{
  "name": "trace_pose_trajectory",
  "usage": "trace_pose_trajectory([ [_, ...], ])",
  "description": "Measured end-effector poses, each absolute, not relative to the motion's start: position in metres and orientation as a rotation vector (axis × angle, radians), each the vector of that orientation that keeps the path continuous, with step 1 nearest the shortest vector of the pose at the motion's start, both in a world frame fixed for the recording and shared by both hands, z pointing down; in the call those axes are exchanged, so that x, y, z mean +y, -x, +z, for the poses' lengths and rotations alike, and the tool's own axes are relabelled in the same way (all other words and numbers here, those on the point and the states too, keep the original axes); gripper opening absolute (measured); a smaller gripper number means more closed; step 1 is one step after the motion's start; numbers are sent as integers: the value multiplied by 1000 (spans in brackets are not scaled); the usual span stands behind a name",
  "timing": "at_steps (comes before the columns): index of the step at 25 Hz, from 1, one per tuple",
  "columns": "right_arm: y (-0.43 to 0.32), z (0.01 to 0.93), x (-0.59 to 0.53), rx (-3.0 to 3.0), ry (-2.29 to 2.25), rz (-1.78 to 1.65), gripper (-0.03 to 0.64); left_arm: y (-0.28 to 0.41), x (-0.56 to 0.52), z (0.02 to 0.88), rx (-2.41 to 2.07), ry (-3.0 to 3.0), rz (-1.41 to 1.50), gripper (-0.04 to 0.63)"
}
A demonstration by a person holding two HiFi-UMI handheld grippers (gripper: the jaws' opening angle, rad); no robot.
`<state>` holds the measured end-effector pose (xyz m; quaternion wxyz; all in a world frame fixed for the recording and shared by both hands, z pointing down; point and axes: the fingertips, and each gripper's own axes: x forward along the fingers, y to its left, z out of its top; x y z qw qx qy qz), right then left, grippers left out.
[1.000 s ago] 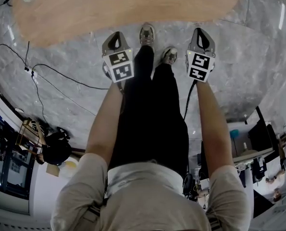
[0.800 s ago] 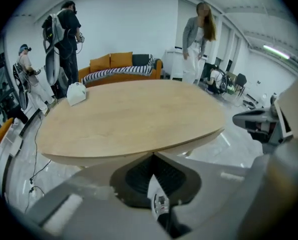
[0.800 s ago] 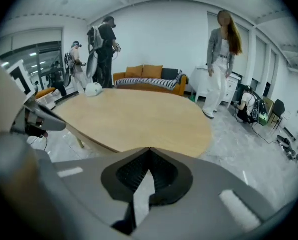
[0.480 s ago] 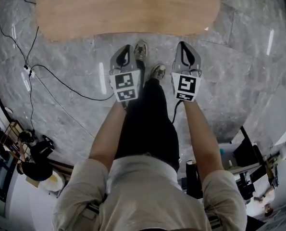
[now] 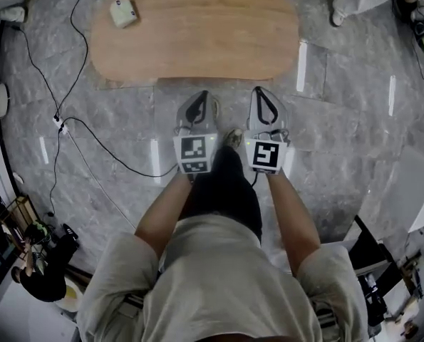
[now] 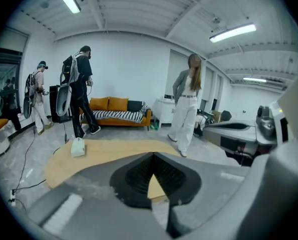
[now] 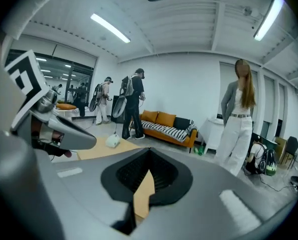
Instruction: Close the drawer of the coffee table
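The left gripper [image 5: 202,97] and right gripper [image 5: 260,92] hang empty, fingers [image 6: 133,176] pressed together, near the oval wooden bench [image 5: 197,41].

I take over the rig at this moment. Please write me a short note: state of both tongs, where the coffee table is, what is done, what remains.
Left tongs: shut, empty, held up before the body.
Right tongs: shut, empty, beside the left.
Coffee table: on the floor just ahead, touched by neither; a small white box lies near its far left end.
Done: from above no drawer sticks out, so it seems closed.
To do: likely nothing; check the drawer front, which no view shows.
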<state>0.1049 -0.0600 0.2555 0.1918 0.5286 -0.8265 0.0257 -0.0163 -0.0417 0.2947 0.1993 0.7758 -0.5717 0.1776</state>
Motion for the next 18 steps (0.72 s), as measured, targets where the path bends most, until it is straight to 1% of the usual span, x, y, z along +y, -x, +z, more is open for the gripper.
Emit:
trace_pose_trajectory([
  [6,-94,199,-41,-2395,-1516,6,6,11,-31,242,-1639,-2231,409,20],
  [18,-101,151,-16,-2412,-1575,-32,5,2,-16,187,-1684,-2301,340,20],
])
